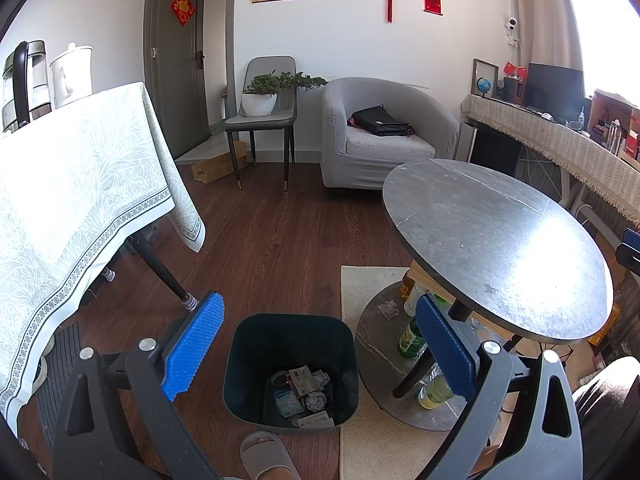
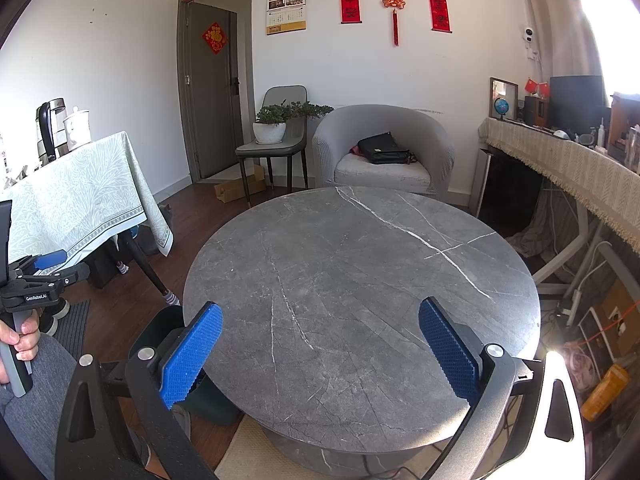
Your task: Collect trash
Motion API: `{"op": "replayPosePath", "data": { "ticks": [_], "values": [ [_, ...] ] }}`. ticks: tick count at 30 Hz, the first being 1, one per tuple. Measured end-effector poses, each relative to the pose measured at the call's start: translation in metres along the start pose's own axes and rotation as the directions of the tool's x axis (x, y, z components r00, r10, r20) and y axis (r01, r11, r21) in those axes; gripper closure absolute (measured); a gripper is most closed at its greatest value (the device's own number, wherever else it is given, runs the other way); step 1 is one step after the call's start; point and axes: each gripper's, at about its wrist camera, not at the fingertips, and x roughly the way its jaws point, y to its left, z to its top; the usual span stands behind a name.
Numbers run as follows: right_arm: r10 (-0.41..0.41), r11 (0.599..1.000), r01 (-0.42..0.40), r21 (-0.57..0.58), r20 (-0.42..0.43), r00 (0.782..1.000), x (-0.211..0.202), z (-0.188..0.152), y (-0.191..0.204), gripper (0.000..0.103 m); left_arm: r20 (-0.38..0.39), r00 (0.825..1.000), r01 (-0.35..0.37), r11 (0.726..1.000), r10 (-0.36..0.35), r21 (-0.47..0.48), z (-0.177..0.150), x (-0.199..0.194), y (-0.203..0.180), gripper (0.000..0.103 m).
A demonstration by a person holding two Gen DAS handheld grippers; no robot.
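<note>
- trash (image 1: 304, 394) down in the bin (image 1: 290, 368) is a jumble, hard to tell pieces apart; bin sits right below the left hand-held gripper (image 1: 320, 344)
- left hand-held gripper spread wide, holding nothing
- right hand-held gripper (image 2: 320, 350) also wide apart, empty, over the table (image 2: 360, 280)

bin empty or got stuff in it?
Not empty. The bin stands upright and open-topped, with crumpled paper and wrappers covering its bottom.

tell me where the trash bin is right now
In the left wrist view the dark trash bin stands on the wood floor, low centre, just left of the round table's base and under the open left tongs.
</note>
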Motion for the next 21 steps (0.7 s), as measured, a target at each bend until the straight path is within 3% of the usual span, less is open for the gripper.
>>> {"op": "replayPosePath", "data": {
  "ticks": [21],
  "values": [
    [-0.001,1.0,0.001,-0.004,-0.001,1.0,-0.0006,0.0004,-0.0007,0.004,-0.008,1.0,0.016,1.0,-0.016,-0.016,0.0013,0.0039,0.0046,0.004]
  ]
}}
